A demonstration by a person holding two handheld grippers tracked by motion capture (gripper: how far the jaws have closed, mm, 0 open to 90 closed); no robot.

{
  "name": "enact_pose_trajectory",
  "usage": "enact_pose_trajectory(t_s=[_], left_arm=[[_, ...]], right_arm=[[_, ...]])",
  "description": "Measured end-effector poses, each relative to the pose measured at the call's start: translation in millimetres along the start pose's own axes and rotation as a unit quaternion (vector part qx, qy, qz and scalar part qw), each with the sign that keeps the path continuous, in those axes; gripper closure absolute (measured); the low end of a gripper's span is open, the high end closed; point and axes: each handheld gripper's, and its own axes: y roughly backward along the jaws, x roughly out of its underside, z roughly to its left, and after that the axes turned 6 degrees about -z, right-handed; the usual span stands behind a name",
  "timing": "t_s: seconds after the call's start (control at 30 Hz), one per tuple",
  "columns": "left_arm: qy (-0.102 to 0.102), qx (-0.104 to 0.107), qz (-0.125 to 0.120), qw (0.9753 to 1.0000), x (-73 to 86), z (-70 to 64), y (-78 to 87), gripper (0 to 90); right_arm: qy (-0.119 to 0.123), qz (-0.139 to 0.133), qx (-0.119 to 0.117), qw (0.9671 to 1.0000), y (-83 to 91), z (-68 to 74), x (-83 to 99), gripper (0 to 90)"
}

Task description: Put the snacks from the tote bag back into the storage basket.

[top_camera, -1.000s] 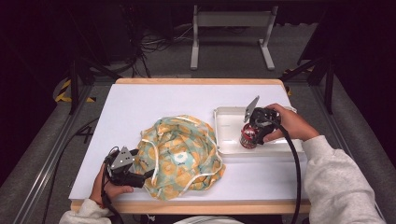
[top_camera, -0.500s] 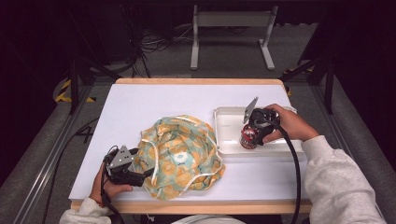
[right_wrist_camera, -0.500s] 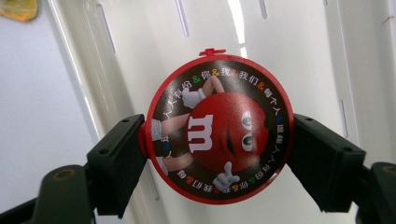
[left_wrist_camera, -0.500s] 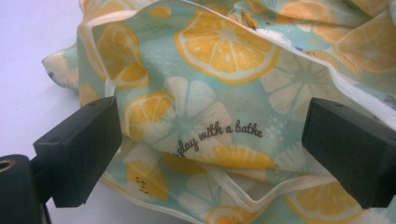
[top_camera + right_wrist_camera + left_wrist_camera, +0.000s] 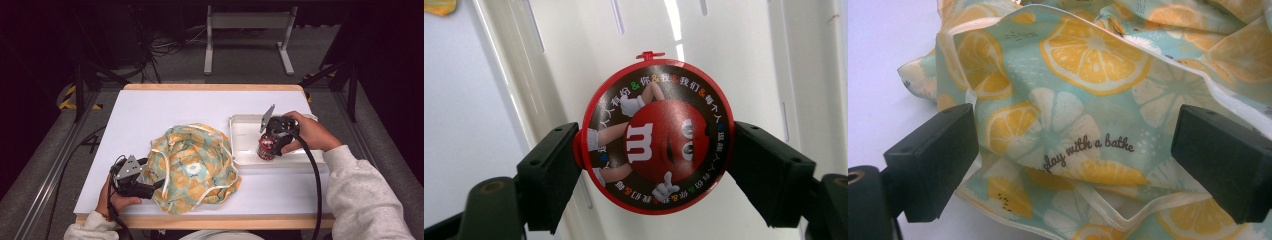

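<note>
White covers the table (image 5: 150, 115), with dark floor, cables and a metal stand beyond its far edge.

Our right gripper (image 5: 274, 141) sits at about 3 o'clock on the table, pointing down into the tray (image 5: 240, 131). Its jaws are clamped on a red can (image 5: 266, 146), one pad on each side of the round lid. In the right gripper view the can (image 5: 656, 137) fills the gap between the jaws, its lid printed with a red candy figure and a ring of small characters, a little tab at 12 o'clock. Under it lies the tray (image 5: 744, 55), pale and glossy, with narrow slots in its floor. From above, the can stands near the tray's front wall, around 6 o'clock inside it. Our right hand (image 5: 310, 132) wraps the gripper from the far side, the cable trailing back along a grey sleeve (image 5: 360, 190).

Our left gripper (image 5: 150, 186) lies low at about 7 o'clock on the table, jaws spread wide and holding nothing. In the left gripper view the jaws stand well apart with the cloth (image 5: 1088, 100) between and beyond them; its white-trimmed edge passes close under them. That cloth (image 5: 192, 167), teal with orange citrus slices, is heaped near the table's front middle, just left of the tray.
</note>
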Motion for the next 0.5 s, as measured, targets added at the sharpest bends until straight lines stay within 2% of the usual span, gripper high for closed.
enact_pose_trajectory(t_s=[0.1, 0.5], left_arm=[[-0.001, -0.001, 0.001, 1.0, -0.1, 0.0, 0.0, 5.5], [-0.009, -0.002, 0.009, 0.9999, -2.7, -2.6, -2.4, 5.6]], right_arm=[[-0.002, -0.006, 0.005, 1.0, 2.2, 0.7, 0.5, 22.5], [-0.027, -0.058, 0.016, 0.9979, 13.8, 7.9, 5.5, 21.3]])
